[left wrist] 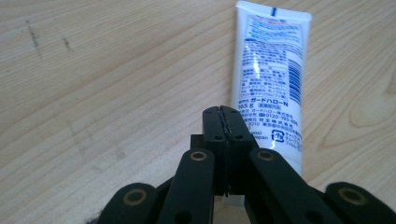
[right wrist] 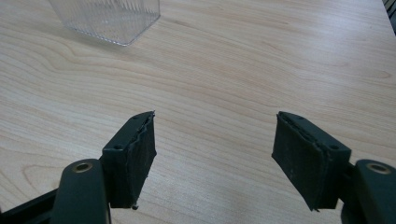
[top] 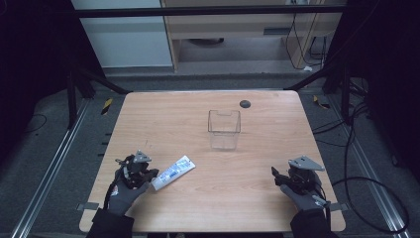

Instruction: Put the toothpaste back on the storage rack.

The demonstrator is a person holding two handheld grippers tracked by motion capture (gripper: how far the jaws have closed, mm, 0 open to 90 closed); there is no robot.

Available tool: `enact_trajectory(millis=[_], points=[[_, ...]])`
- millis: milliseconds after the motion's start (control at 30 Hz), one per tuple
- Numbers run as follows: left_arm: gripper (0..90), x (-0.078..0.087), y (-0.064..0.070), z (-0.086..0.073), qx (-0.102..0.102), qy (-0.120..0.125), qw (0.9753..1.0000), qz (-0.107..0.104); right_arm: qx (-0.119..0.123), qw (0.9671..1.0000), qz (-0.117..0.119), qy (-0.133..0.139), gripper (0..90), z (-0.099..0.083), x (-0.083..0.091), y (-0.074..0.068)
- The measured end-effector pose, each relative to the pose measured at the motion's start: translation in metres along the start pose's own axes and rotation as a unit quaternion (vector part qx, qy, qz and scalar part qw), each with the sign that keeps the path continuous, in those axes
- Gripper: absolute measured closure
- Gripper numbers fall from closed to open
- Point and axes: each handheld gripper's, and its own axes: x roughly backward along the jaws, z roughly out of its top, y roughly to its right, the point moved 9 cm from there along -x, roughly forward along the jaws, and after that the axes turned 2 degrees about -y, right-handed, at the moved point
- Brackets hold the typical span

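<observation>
Wooden table [top: 163, 119], tube [top: 173, 172] beside closed left hand-held gripper [top: 148, 174], clear box [top: 224, 129] beyond, right hand-held gripper [top: 275, 174] apart

Table evenly lit, surroundings dark; close views sharp.

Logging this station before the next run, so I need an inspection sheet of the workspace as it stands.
Surface: light wooden table, faint dark scuff marks at its left.
Job's things: white toothpaste tube with blue print lying flat; clear ribbed plastic box upright at centre, looks empty.
Clutter: small dark round disc near the far edge.
Grippers: left gripper jaws closed, empty, over the tube's lower end; right gripper jaws wide apart, empty.
Cables: black cables on the floor at right.
Surroundings: grey carpet, metal rails, dark frame.
</observation>
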Motion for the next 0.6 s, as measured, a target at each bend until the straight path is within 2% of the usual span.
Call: enact_trajectory(millis=[433, 600], points=[[89.6, 0.002, 0.022, -0.007, -0.015, -0.003, 0.9998, -0.01, -0.002, 1.0, -0.001, -0.001, 29.4, 0.0, 0.0, 0.001], [89.6, 0.001, 0.025, -0.007, -0.017, -0.005, 0.9998, -0.011, -0.002, 1.0, -0.001, 0.001, 29.4, 0.0, 0.0, 0.001]])
